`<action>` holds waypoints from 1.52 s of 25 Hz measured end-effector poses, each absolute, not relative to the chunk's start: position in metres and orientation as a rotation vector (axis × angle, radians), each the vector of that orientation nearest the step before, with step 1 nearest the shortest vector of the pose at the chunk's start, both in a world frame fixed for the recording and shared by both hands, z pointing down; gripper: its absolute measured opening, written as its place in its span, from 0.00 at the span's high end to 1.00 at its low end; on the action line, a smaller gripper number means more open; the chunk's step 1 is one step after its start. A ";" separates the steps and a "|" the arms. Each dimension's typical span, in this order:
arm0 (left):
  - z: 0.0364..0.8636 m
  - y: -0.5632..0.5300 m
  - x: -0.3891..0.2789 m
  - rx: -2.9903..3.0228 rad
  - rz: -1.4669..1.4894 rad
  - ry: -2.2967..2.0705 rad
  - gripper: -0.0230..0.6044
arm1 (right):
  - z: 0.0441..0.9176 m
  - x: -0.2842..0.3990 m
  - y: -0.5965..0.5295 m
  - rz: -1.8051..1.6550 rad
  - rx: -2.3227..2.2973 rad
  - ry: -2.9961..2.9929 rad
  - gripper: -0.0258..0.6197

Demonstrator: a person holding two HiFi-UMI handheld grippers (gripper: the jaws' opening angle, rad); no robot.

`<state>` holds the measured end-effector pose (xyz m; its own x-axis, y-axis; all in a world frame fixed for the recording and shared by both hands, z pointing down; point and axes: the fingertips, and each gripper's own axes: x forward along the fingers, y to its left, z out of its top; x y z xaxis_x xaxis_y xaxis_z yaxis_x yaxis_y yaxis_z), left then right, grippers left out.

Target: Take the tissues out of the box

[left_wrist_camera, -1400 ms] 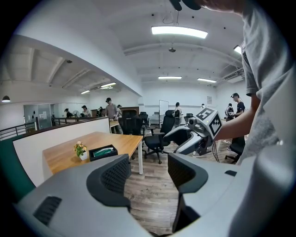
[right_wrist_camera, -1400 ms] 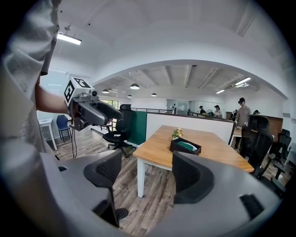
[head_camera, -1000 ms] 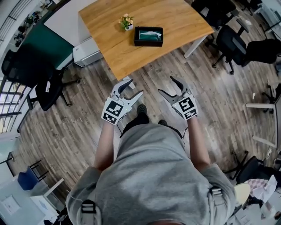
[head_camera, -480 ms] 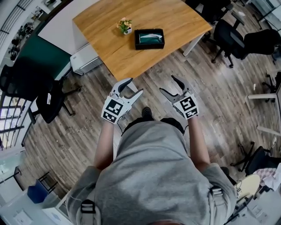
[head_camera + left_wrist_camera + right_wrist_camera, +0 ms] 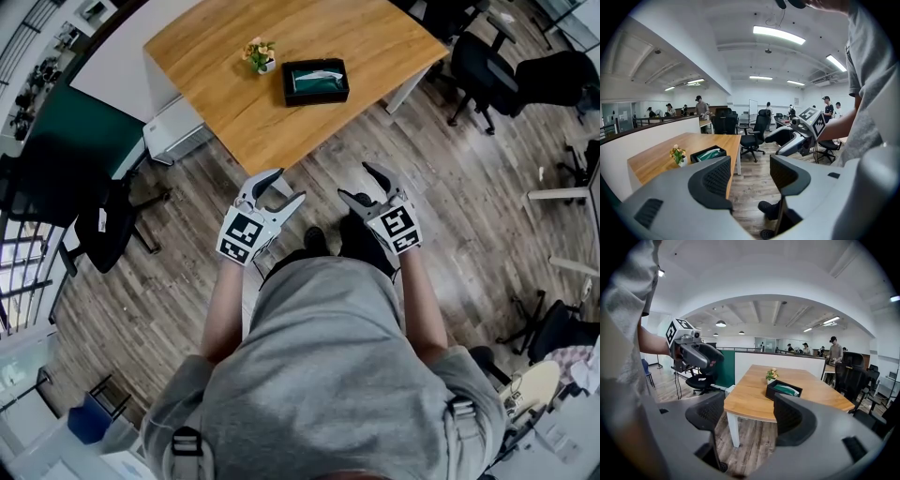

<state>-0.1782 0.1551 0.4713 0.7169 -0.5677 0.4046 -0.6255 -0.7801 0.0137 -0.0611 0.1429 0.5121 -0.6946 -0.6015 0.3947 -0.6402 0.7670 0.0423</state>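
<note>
tissue box (image 5: pixel 316 82) far ahead on wooden counter (image 5: pixel 225 108), beside flower pot (image 5: pixel 260 54) | left gripper (image 5: pixel 286 186), right gripper (image 5: pixel 356 182) well short of it, jaws apart, empty | plank floor (image 5: pixel 178 253), office chairs (image 5: pixel 487 70) right

Black tissue box (image 5: pixel 316 82) on tan wood-grain table (image 5: pixel 375 42).

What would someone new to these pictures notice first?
Probably the left gripper and right gripper, both open and empty, held side by side above the floor in front of the person. Ahead of them, a black tissue box sits on the wooden table beside a small flower pot.
</note>
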 end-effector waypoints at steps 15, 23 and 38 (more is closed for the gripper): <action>0.481 0.102 -0.172 2.736 0.564 -0.992 0.53 | 0.517 -0.062 0.089 0.143 0.899 -2.601 0.44; 0.485 0.049 -0.148 2.711 0.594 -0.991 0.53 | 0.517 -0.041 0.032 0.194 0.876 -2.631 0.44; 0.482 -0.061 -0.114 2.628 0.637 -1.146 0.53 | 0.520 -0.012 -0.095 0.206 0.697 -2.686 0.45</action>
